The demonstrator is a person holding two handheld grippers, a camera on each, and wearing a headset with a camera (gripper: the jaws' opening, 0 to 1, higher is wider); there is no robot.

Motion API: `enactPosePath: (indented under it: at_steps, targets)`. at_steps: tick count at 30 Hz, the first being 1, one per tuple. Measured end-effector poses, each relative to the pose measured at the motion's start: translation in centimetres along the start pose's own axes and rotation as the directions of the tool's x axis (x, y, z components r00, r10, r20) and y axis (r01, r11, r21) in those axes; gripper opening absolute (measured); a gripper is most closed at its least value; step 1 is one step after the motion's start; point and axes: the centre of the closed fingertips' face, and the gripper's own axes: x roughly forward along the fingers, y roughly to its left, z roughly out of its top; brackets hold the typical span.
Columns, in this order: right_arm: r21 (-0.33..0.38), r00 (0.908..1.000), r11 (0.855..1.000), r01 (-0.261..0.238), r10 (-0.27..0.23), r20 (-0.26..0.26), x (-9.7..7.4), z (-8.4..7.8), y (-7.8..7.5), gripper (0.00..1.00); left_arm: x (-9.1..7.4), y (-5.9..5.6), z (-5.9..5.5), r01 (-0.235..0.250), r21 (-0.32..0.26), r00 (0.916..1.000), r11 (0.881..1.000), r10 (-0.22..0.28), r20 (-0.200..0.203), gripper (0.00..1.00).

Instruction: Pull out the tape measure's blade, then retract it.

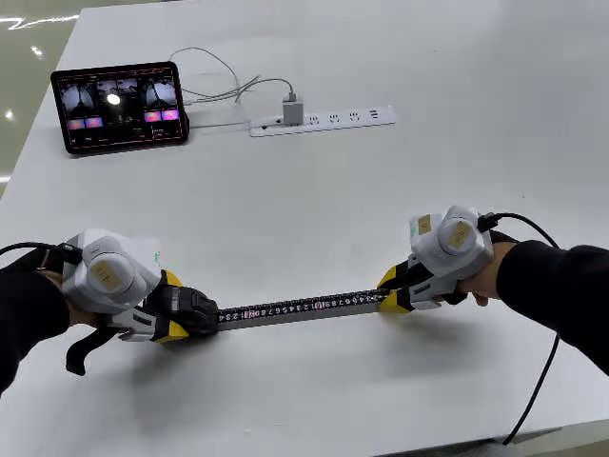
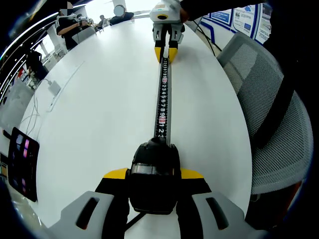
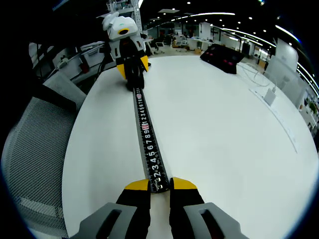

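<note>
A broad white worktop [image 1: 381, 57] is seen, with everything carried on it. A grey mesh chair [image 2: 264, 99] is seen just beside the worktop's near edge in the left gripper view, and again in the right gripper view [image 3: 35, 149]. A dark tablet [image 1: 120, 106] with a lit screen is propped at the far left of the worktop. A white power strip [image 1: 328, 119] is laid to its right, well apart from the grippers, and a white charger [image 1: 292, 111] is plugged into it.

Near the front edge, the left gripper [image 1: 176, 307] is held low over the worktop. Its jaws are closed about halfway onto the black tape measure [image 1: 190, 309], which is clamped between the yellow tips, as is seen in the left gripper view [image 2: 154, 174]. The tape measure [image 2: 154, 172] is thus found at the left front of the worktop.

The right gripper [image 1: 388, 290] is held opposite, well apart from the left. Its jaws are drawn in narrowly, and the free end of the blade [image 3: 148, 144] is gripped between the yellow tips [image 3: 160, 185].

The blade [image 1: 295, 308] is stretched straight between the two grippers just above the worktop, with its printed numbers turned upward [image 2: 163, 94].
</note>
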Motion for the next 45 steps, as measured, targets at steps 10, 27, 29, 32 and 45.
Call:
enactPosePath:
  at_steps: [10, 27, 29, 32, 45]
  targets:
    - [-0.011, 0.9999, 1.000, -0.006, 0.006, -0.014, 0.08, 0.08, 0.05, 0.10, 0.13, 0.02, 0.02, 0.000, -0.001, 1.0000, 1.000, 0.000, 0.000, 0.30]
    - [0.004, 0.9999, 1.000, -0.004, 0.004, -0.016, 0.09, 0.07, 0.17, 0.10, 0.18, 0.00, 0.01, -0.003, -0.001, 1.0000, 1.000, 0.003, -0.001, 0.30]
    - [-0.003, 0.9998, 1.000, -0.004, 0.004, -0.020, 0.10, 0.08, 0.19, 0.10, 0.17, 0.00, 0.03, -0.002, -0.001, 1.0000, 1.000, 0.002, -0.001, 0.30]
    - [-0.008, 0.9996, 1.000, -0.007, 0.007, -0.026, 0.11, 0.07, 0.16, 0.10, 0.25, 0.11, -0.04, 0.000, -0.002, 1.0000, 1.000, 0.000, -0.001, 0.30]
    - [0.002, 0.9991, 1.000, -0.016, 0.016, -0.039, 0.07, 0.17, 0.17, 0.11, 0.14, 0.02, 0.22, 0.005, 0.010, 1.0000, 1.000, -0.005, -0.007, 0.31]
